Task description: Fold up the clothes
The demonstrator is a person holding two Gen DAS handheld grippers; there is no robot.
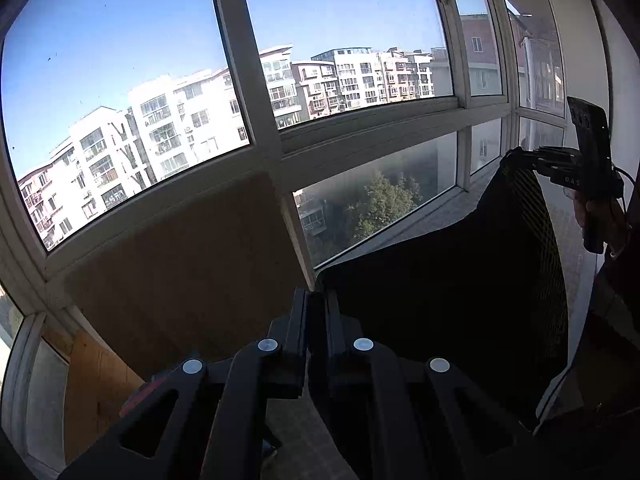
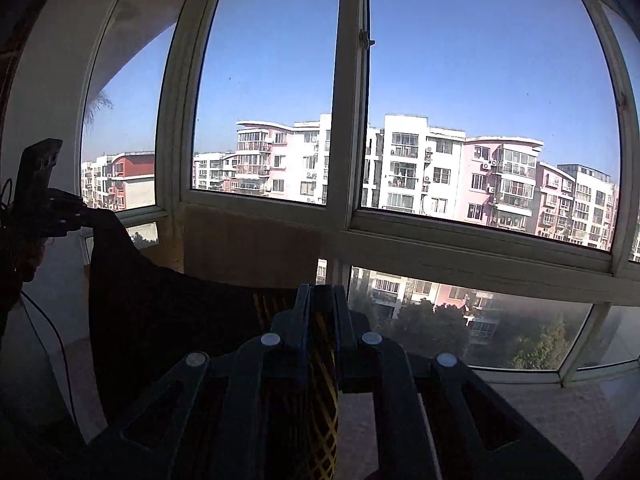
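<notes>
A large window [image 1: 256,128] with apartment blocks [image 2: 440,176] beyond fills both views. A dark garment with yellow lattice pattern [image 1: 460,280] is held raised and stretched between both grippers. Left gripper [image 1: 316,296] is clamped on one edge; right gripper [image 2: 320,292] is clamped on the other.

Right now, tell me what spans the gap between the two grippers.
Only the black garment, hanging in a sagging line from the left gripper to the right gripper; both jaws pinch it. The right wrist view shows it best.
</notes>
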